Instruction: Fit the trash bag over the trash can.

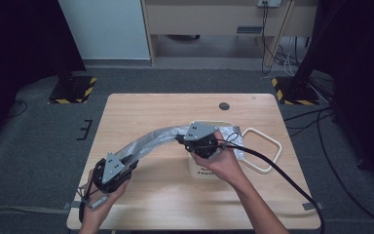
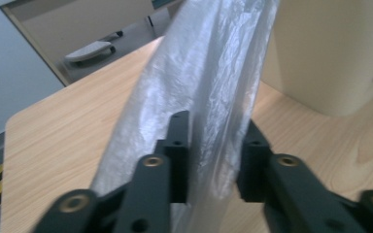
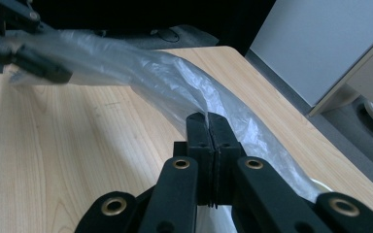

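While the plastic bag [image 1: 148,141] hangs stretched between the two grippers, it reads as a long, thin, translucent band, grey-white and crinkled, with fine creases running along its length and a dull sheen where light catches it. It arcs above the table [image 1: 141,204] from the cream bin [image 1: 202,170], where one end is pinched, out to the near left of that bin. The right gripper [image 3: 209,127], just above the bin's left rim, has its jaws pressed fully together on a thin fold of the film. The left gripper [image 2: 213,155], well to the left of the bin, has its jaws narrowed on either side of the gathered film, which bunches between them. A loose cream rim ring [image 1: 263,151] lies just right of the bin.
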`<act>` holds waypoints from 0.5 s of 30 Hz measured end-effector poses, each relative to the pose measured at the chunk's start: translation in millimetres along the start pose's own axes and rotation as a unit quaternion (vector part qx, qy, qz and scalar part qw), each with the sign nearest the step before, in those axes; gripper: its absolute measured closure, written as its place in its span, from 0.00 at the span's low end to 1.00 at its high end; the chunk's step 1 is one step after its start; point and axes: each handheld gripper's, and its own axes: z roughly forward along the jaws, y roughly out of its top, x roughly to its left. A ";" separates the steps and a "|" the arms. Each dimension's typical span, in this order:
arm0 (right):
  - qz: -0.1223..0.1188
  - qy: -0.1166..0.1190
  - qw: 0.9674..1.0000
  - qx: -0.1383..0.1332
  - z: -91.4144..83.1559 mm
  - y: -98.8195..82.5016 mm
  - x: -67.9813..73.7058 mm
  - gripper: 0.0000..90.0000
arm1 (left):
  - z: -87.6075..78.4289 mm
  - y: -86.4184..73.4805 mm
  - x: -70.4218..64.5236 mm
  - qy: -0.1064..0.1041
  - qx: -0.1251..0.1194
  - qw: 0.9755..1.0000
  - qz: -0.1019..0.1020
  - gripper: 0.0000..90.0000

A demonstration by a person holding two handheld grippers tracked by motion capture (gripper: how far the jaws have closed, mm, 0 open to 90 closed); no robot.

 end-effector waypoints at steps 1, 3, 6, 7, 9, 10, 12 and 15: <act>0.001 0.000 1.000 0.001 -0.1 -0.3 0.4 1.00 | -1.0 1.0 1.6 0.004 -0.005 1.000 -0.005 0.88; 0.000 0.002 1.000 0.001 0.2 -0.9 0.6 1.00 | -3.6 3.6 4.8 0.013 -0.014 1.000 -0.013 0.91; -0.001 0.005 1.000 0.000 1.4 -1.3 1.6 0.99 | -8.2 9.2 7.7 0.026 -0.031 0.999 -0.018 0.95; 0.000 0.007 1.000 0.003 2.2 -1.5 2.6 0.99 | -9.5 11.0 8.3 0.032 -0.036 0.999 -0.019 0.96; -0.005 0.010 1.000 0.007 4.1 -2.0 4.7 0.98 | -11.8 14.7 9.3 0.041 -0.043 0.998 -0.020 0.97; -0.006 0.011 1.000 0.009 4.6 -2.5 6.0 0.98 | -13.2 16.9 10.1 0.045 -0.049 0.998 -0.020 0.97; -0.007 0.014 1.000 0.010 5.5 -3.4 7.3 0.96 | -14.3 19.5 11.0 0.048 -0.052 0.997 -0.018 0.97; -0.005 0.017 1.000 0.013 7.1 -4.3 8.0 0.88 | -14.7 22.3 11.1 0.051 -0.052 0.997 -0.011 0.97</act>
